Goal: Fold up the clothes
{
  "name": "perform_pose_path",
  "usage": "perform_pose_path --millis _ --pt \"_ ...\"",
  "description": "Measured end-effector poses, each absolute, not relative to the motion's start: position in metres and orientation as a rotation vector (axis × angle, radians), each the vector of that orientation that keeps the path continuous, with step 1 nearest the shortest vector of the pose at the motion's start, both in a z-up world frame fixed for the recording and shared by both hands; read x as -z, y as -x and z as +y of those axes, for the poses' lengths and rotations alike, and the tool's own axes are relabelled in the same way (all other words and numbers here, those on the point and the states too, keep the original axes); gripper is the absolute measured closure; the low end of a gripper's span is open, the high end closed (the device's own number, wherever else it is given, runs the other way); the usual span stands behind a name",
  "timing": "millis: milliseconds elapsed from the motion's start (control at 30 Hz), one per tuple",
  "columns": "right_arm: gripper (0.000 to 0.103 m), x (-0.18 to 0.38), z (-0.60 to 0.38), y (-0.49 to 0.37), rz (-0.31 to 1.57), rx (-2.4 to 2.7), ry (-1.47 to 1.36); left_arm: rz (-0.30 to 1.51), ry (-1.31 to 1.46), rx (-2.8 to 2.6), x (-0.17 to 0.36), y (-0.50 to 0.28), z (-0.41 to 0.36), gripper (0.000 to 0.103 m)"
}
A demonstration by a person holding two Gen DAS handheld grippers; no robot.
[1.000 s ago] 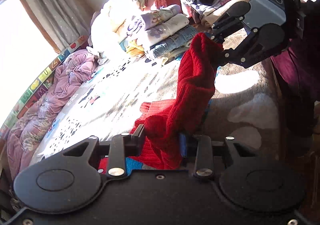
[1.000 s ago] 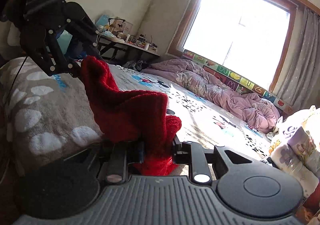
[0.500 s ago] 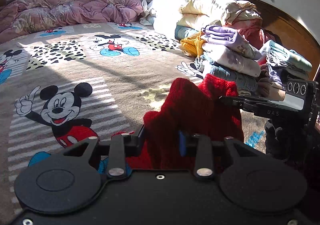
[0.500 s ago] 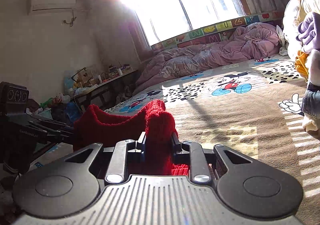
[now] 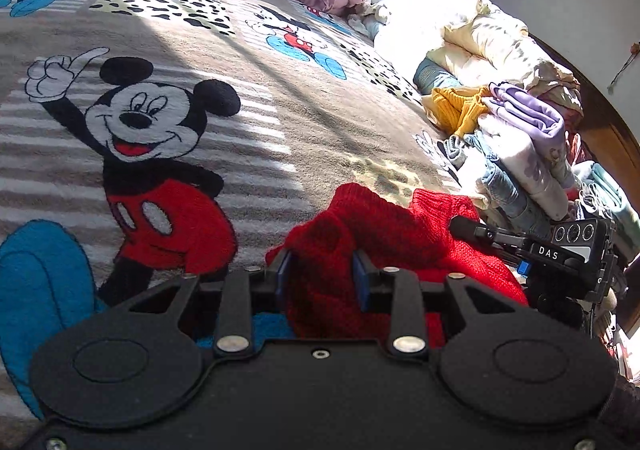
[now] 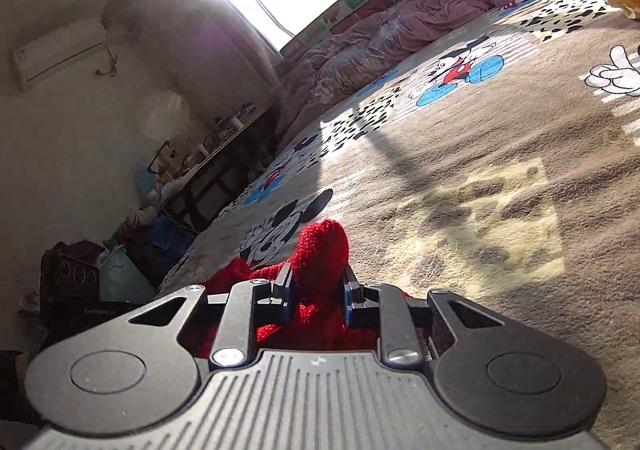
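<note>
Sunlit cartoon-print bed blanket (image 5: 304, 121) is carrying the red knit garment (image 5: 384, 234) near its edge — my right tool (image 6: 316, 290) is gripping one fold; my left tool (image 5: 322, 274) is opening, knit between its pads.

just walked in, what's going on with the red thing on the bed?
A person is folding a red knit garment on the cartoon-print blanket, one gripper in each hand. The right gripper is clamped on a bunch of the knit. The left gripper has knit between its jaws, which are opening. Folded clothes sit stacked nearby.
</note>
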State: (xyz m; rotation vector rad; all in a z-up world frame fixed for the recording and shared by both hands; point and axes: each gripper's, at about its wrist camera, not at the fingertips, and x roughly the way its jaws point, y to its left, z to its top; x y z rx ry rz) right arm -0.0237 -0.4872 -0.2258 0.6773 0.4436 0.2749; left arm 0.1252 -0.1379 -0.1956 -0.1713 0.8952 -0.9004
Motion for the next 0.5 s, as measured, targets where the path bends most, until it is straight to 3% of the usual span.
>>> perform_pose_path --millis 67,167,500 --pt "0.071 0.229 -0.489 0.025 0.453 -0.258 -0.683 0.893 0.154 0.871 0.195 -0.124 -0.14 0.047" --pt "0.053 0.221 -0.49 0.034 0.419 -0.194 -0.645 0.841 0.057 0.859 0.183 -0.115 -0.14 0.045" --pt "0.052 0.164 -0.438 0.106 0.208 -0.32 -0.106 0.53 -0.446 1.064 0.148 -0.025 -0.149 0.042"
